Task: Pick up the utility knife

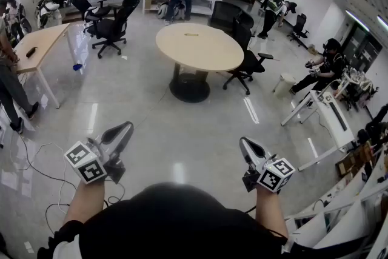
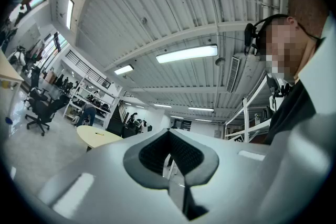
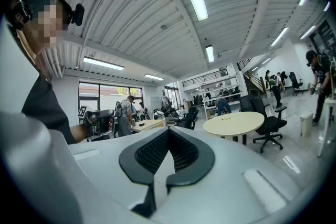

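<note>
Utility knife [image 1: 191,34] — in the head view I take it for the one thin yellow sliver on the smooth round beige table [image 1: 206,57], though it's too small to be sure. Left gripper view: left gripper [image 2: 169,134], its two ribbed black pads [image 2: 152,152] pressed together, empty. Right gripper view: right gripper [image 3: 168,132] likewise.

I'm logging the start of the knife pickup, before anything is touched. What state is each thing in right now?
left gripper: shut, nothing between its jaws.
right gripper: shut, nothing between its jaws.
round table: upright, far from both grippers.
small thing: lying flat on the round table, too small to identify.
office chair: upright, at the round table's edge.
</note>
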Motion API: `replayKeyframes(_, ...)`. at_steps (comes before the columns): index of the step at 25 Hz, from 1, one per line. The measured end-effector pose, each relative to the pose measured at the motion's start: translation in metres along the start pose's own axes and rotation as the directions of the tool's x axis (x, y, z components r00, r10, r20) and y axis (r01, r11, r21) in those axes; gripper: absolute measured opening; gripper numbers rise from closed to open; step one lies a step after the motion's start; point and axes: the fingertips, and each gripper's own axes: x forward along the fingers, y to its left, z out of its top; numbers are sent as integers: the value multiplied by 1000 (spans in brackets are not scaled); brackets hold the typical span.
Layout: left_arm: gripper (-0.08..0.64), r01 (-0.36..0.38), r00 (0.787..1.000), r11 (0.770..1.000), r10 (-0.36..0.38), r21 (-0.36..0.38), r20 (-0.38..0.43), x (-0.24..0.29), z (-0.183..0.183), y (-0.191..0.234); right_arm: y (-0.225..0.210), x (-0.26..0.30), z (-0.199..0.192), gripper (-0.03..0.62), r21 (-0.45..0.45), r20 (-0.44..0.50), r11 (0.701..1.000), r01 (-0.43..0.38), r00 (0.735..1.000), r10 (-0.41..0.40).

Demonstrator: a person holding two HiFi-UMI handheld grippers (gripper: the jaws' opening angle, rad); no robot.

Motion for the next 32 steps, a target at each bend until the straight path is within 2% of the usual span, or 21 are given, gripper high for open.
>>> replayKeyframes(19, -6, 13, 1000, 1000, -13, -16, -4, 3, 1, 13, -1, 21, 6, 14, -6, 0, 1000, -16, 1000, 16)
replayKeyframes(32, -6, 21, 1000, 1000, -21, -17, -10, -8, 15, 53, 10, 60, 6, 14, 7, 3, 1000, -2, 1000, 2)
